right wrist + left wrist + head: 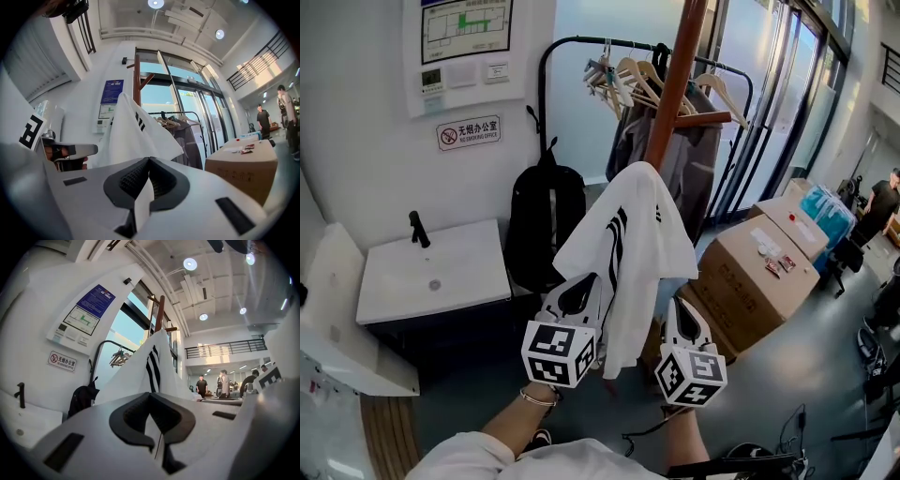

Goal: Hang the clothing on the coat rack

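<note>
White wall [356, 112] with no-smoking sign [469, 132] at 11 o'clock. White sink unit [459, 281] at 9 o'clock, black backpack [544, 220] just beside it. Black garment rail [581, 42] with hangers [628, 80] at 12 o'clock. Glass doors [769, 112] at 2 o'clock. Cardboard boxes [750, 281] at 3 o'clock on grey floor [806, 375].

White left gripper [587, 281] and right gripper [679, 306], black-lined fingers [126, 416], black-and-white marker cubes [561, 353], wrist bracelet [536, 397], white top [534, 461]
</note>
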A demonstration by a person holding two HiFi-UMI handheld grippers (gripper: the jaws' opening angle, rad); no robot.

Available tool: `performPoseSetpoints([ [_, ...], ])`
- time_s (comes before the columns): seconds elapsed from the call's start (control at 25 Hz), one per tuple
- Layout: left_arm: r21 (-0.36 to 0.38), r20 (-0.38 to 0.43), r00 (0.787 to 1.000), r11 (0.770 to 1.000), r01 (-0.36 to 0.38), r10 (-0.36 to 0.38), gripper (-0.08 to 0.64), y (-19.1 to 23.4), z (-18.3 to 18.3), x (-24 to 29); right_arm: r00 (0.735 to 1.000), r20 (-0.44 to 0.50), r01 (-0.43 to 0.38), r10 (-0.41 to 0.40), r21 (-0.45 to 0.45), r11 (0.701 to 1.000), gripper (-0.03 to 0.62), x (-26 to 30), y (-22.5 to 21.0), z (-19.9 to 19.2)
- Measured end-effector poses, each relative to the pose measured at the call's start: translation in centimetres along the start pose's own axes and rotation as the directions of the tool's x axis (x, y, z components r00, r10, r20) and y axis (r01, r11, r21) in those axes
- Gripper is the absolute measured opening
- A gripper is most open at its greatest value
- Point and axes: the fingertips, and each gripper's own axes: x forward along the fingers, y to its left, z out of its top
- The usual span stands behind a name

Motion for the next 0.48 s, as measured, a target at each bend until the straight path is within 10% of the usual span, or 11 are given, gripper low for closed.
performPoseSetpoints([
  [0.48, -0.017, -0.002, 0.999, 0.999, 0.051, -0.051, 0.008, 3.5, -0.1, -0.7, 0.997, 0.002, 0.079, -0.079, 0.001, 0.997, 0.023, 0.6, 1.9, -0.5],
])
